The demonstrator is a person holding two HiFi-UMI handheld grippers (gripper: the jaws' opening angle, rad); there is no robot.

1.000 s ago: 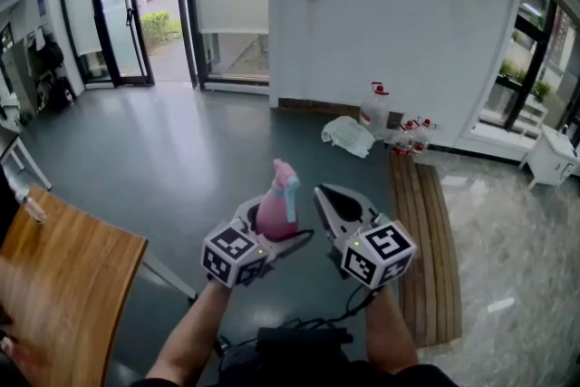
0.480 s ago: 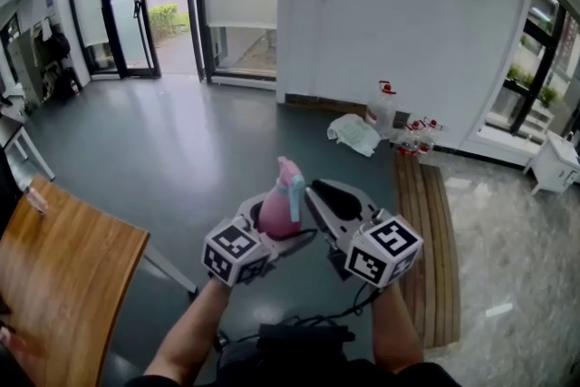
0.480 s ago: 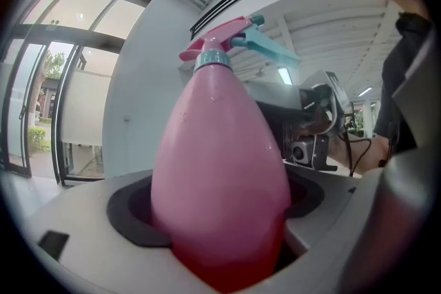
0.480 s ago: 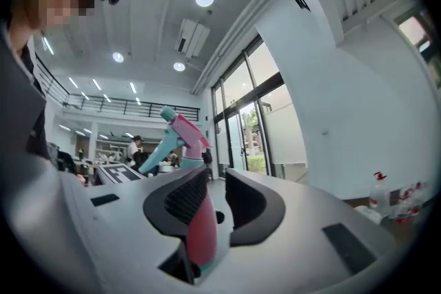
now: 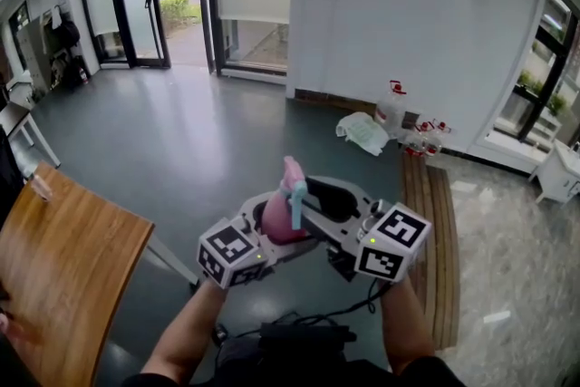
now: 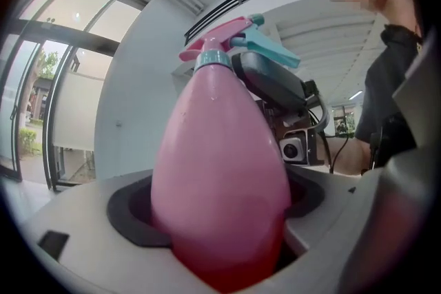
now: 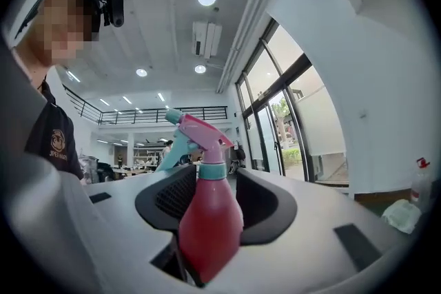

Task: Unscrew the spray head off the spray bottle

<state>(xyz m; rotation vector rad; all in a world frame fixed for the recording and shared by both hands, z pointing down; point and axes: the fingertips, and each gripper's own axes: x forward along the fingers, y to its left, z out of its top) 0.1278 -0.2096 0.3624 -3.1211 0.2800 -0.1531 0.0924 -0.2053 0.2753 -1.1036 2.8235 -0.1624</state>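
Note:
A pink spray bottle [image 5: 275, 217] with a pink and teal spray head [image 5: 293, 179] stands upright in mid-air in front of me. My left gripper [image 5: 272, 233] is shut on its pink body [image 6: 220, 169], which fills the left gripper view. My right gripper [image 5: 310, 206] comes in from the right, and its jaws have just been opening. They now stand wide on either side of the bottle's neck and upper body [image 7: 207, 217]. Its dark pads [image 7: 265, 206] do not press on the bottle. The spray head [image 7: 196, 134] rises above them.
A wooden table [image 5: 63, 267] stands at the left and a low slatted wooden bench [image 5: 430, 231] at the right. Jugs and a bag [image 5: 394, 118] lie by the white wall. Below is grey floor, with glass doors at the back left.
My right gripper has swung left toward the bottle and its jaws have opened around the neck. The left gripper and the bottle have stayed put.

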